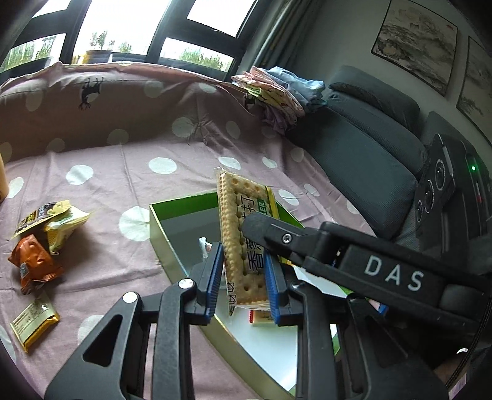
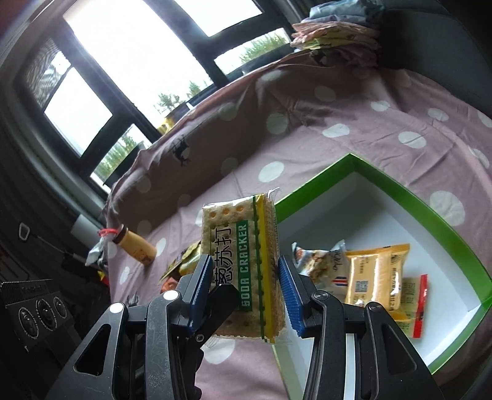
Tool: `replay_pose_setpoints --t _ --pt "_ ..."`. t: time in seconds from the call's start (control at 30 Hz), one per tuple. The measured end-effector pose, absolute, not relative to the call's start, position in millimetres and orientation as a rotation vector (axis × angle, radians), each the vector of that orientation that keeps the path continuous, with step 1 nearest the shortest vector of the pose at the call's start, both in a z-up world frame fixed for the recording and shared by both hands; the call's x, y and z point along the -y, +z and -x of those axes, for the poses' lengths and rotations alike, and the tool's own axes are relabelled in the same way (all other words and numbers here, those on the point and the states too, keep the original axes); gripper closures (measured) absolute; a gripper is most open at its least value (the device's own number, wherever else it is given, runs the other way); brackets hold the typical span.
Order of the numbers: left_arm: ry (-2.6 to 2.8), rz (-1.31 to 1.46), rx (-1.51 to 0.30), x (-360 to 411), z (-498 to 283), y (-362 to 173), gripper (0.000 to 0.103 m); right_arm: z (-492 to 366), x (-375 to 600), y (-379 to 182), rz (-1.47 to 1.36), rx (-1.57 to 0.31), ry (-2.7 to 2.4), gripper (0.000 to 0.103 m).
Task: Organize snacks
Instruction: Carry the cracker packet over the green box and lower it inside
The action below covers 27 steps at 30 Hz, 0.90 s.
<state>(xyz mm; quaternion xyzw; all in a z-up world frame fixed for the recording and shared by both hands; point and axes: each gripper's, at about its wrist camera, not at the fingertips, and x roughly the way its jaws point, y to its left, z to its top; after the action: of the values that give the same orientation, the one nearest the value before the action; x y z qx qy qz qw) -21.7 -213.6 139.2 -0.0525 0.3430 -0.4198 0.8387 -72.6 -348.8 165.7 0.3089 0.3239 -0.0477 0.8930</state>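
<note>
Setting: spotted pink sheet [image 1: 129,160] spread over a soft seat or bed below a dark-framed window [image 1: 129,27]; grey cushions [image 1: 363,154] to one side.

Item 1: cracker pack [image 1: 243,246]. Clear wrapper, pale perforated crackers showing through, a green band reading "SODA CRACKER" and a yellow stripe along one side. It stands nearly upright and off the sheet, at the near edge of the box [image 1: 172,209]. Probably on its way in.

Item 2: left hand-held gripper [image 1: 244,270]. Jaws nearly closed, with the blue pads [image 1: 215,274] pinching the pack across its thin dimension, low on the wrapper. A narrow hold on the flat faces likely keeps the crackers from cracking.

Item 3: right hand-held gripper [image 2: 246,277]. Jaws partly apart, spanning the pack's width with the pads against its two long edges. It appears to grip too. A two-handed hold would stop the slippery wrapper twisting. In the left wrist view one black finger [image 1: 270,230] of it crosses the pack's face.

Item 4: box, green walls, white floor, open top. Already inside: a yellow packet [image 2: 375,277], a white-and-blue packet [image 2: 326,261] and a red-edged packet [image 2: 418,304], grouped at one end. Most of the floor is free.

Item 5: loose snacks on the sheet, well apart from the box: an orange packet [image 1: 33,261], a cream packet [image 1: 64,221] and a gold packet [image 1: 33,320]. Judged not yet sorted.

Item 6: tan bottle [image 2: 135,246] lying on its side near the sheet's edge, and folded clothes [image 1: 276,89] at the far corner. Neither seems part of the job.
</note>
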Motion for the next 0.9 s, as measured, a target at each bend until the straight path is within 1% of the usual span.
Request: replay_pose_setpoints --t 0.37,0.9 --pt "-0.95 0.059 -0.84 261 16 122 0.08 81 387 146 -0.718 -0.714 -0.214 0.056" --pt "-0.955 0.044 -0.992 285 4 97 0.081 74 405 120 -0.748 -0.809 -0.3 0.056"
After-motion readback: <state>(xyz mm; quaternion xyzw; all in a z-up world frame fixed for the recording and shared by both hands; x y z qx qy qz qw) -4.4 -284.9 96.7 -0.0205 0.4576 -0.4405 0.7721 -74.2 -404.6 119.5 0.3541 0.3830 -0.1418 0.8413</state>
